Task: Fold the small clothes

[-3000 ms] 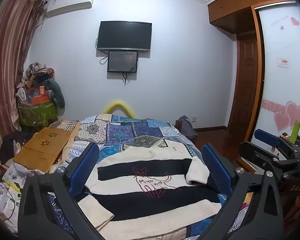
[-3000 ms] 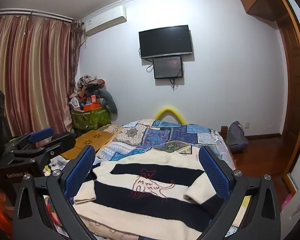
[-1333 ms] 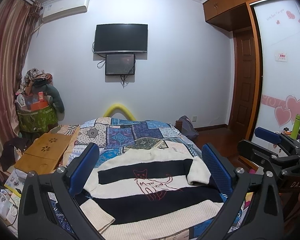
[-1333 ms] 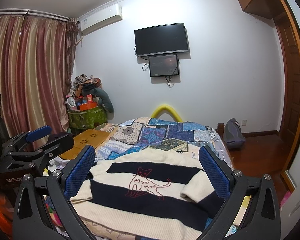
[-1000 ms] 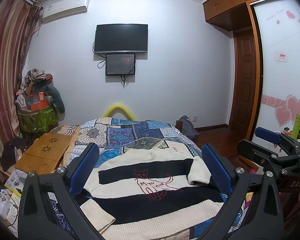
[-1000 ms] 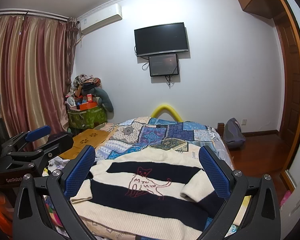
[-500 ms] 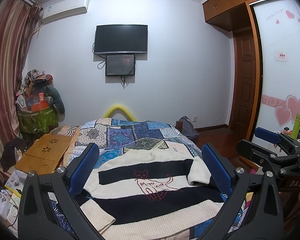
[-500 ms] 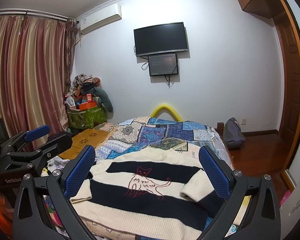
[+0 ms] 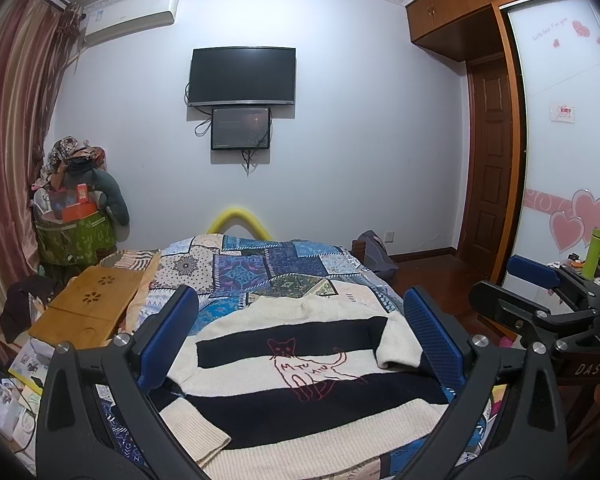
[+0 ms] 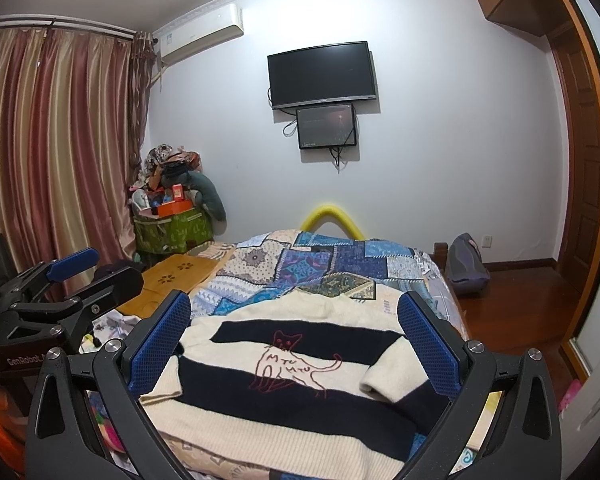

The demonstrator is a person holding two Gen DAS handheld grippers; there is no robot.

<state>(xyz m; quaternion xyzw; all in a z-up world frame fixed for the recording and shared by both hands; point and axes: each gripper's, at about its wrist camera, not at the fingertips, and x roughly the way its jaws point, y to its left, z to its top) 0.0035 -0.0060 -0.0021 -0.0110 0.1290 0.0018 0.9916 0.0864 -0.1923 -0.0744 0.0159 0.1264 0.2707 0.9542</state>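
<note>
A cream and black striped sweater point(image 9: 300, 364) with a red cat outline lies flat on the near end of the bed, front up, both sleeves folded in over the body. It also shows in the right wrist view point(image 10: 296, 364). My left gripper point(image 9: 300, 332) is open and empty, held above the sweater's near part. My right gripper point(image 10: 294, 336) is open and empty too, above the same sweater. Each gripper shows at the side of the other's view: the right one point(image 9: 540, 300) and the left one point(image 10: 60, 284).
The bed has a blue patchwork quilt point(image 9: 260, 268). A wooden lap desk point(image 9: 88, 308) lies at its left. A green bin of clutter point(image 9: 72, 232) stands by the curtains point(image 10: 52, 152). A grey bag point(image 10: 466, 264) sits on the wood floor at the right, near the wardrobe point(image 9: 560, 120).
Both grippers have barely shifted, staying open above the sweater. The sweater has not moved.
</note>
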